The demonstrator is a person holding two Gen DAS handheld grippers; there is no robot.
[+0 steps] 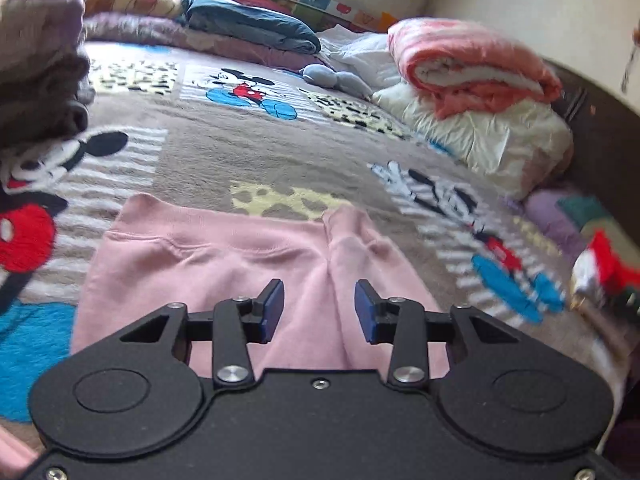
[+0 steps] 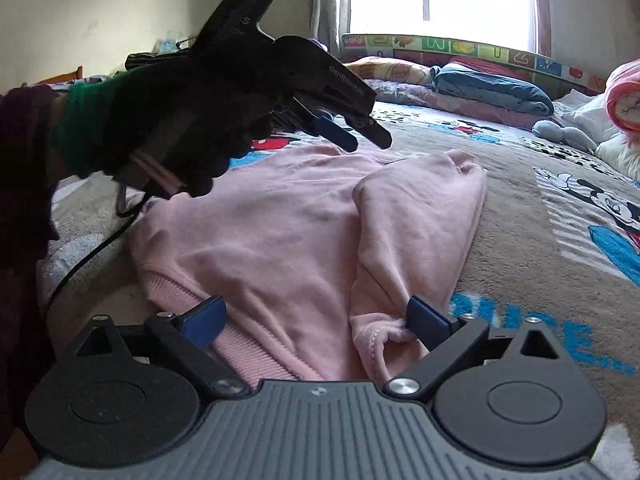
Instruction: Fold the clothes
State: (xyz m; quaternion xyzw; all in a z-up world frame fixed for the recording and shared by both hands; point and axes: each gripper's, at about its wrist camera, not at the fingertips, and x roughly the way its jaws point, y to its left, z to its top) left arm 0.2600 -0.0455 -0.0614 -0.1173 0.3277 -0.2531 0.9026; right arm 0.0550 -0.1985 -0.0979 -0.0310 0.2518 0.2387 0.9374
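Observation:
A pink sweatshirt lies flat on the cartoon-mouse blanket that covers the bed. In the right wrist view the sweatshirt has one sleeve folded over its body, and its ribbed hem faces the camera. My left gripper hovers open over the garment, nothing between its blue pads. A gloved hand holds that left gripper above the sweatshirt's far edge. My right gripper is wide open at the near hem, with its right pad touching the sleeve's cuff.
A stack of folded dark clothes sits at the far left. A coral blanket on white bedding, a grey plush toy and a folded blue quilt line the far side. A black cable trails off the left edge.

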